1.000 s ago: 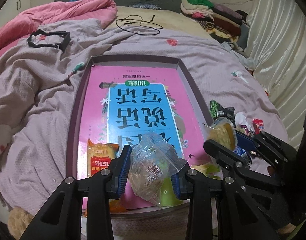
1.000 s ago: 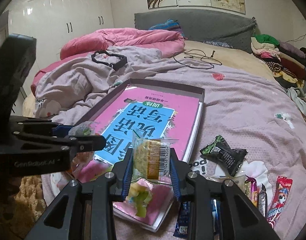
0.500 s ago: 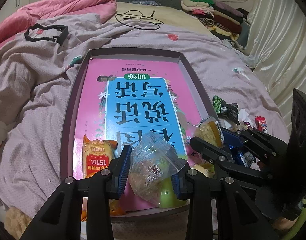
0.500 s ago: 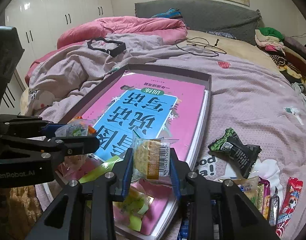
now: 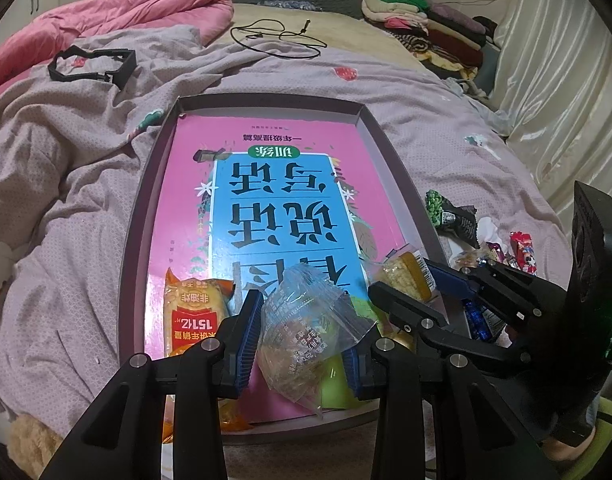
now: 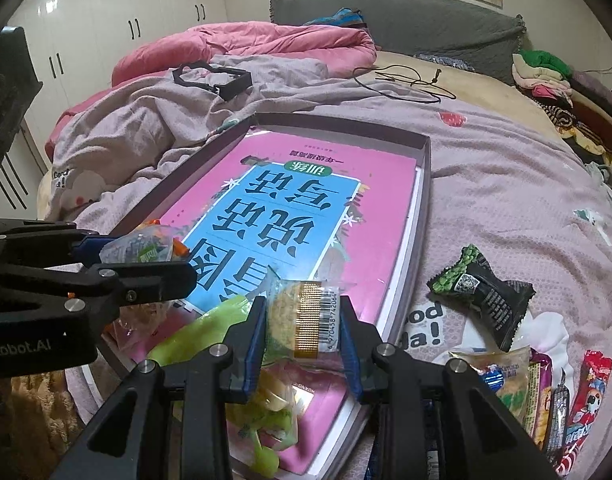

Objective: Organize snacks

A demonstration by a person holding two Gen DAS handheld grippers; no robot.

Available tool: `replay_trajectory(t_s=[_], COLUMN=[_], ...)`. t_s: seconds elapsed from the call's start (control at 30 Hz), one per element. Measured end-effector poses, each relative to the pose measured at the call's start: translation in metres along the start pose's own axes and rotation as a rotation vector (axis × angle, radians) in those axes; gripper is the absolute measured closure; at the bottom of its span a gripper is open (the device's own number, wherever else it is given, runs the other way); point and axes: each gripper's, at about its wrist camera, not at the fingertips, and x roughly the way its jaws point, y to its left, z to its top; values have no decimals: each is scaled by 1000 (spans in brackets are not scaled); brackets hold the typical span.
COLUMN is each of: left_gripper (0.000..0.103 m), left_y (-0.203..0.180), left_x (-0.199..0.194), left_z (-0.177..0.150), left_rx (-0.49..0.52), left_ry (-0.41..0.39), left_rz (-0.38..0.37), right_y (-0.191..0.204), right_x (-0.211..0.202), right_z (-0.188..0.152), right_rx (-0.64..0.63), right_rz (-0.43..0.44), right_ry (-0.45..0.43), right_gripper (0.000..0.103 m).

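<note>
At the bottom centre of its own view, the left gripper (image 5: 301, 334) clamps a crumpled clear snack bag (image 5: 306, 332), while the right gripper (image 6: 303, 330) pinches a small yellow cracker packet (image 6: 301, 316) low in its frame. Both hang over the near end of the shallow box (image 5: 390, 168) holding a pink book (image 5: 265, 184). An orange snack pack (image 5: 193, 312) lies lower left; more wrapped snacks (image 6: 546, 384), perhaps candies, are strewn on the bedspread (image 6: 506, 184) at lower right.
</note>
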Motion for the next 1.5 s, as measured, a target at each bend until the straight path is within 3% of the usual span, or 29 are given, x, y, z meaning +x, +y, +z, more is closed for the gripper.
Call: replay_trajectory(t_s=[0.33,0.67,0.8,1.27,1.5], left_gripper=[65,64,57,45,31], left_y=[-1,-4,-8,-18,-22], left_x=[0,1,0,-10,-15], left_z=[0,-1,0,2,3], left_rx=[1,11,15,39,49], left_ry=[1,7,9,-13,-28], left_rz=[1,-1,-4,-14,-5], right_y=[-3,-10,-14,-22,-25], right_x=[-12,-40,-45,-56,-62], right_z=[-1,-6,-8,-14,-14], right_rx=[18,75,97,131,143], right_rz=[10,16,23,8,0], right_ry=[-19,-70,-76,-95,-108], right_gripper=[68,58,58,56,52])
